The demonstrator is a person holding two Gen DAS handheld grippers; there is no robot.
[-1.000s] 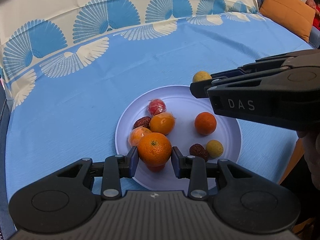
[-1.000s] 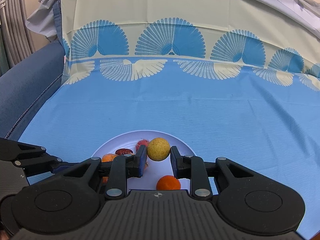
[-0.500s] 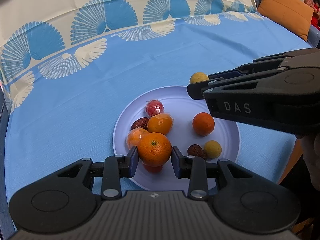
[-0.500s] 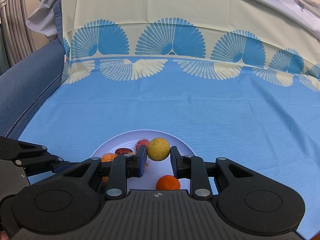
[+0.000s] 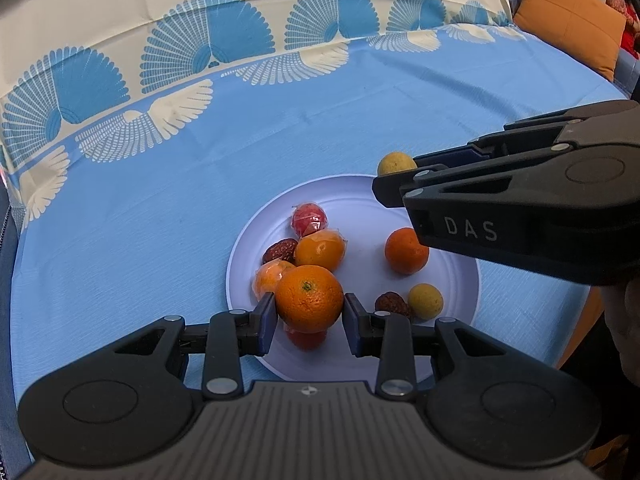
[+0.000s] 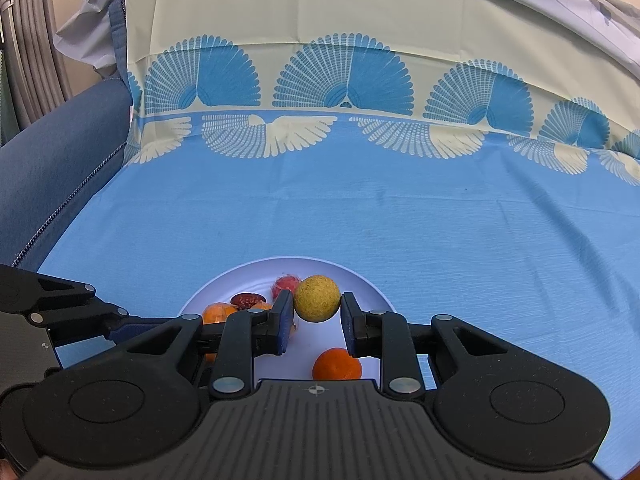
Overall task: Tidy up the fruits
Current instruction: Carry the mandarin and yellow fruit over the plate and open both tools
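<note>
**Holding two fruits above a nearly full plate**

Hovering over the white plate [image 5: 460, 280], the left gripper [image 5: 309, 316] is clamped on an orange [image 5: 309, 298], and the right gripper [image 6: 316, 312] pinches a yellow fruit [image 6: 317, 298]. Wrapped oranges, a red fruit [image 5: 309, 219], two dates and another small yellow one [image 5: 425, 301] already lie on the plate. No fruit shows on the blue cloth [image 6: 360, 216], so I'd guess these two are the last.

White plate [image 5: 460, 344] on blue tablecloth [image 5: 160, 220]
</note>
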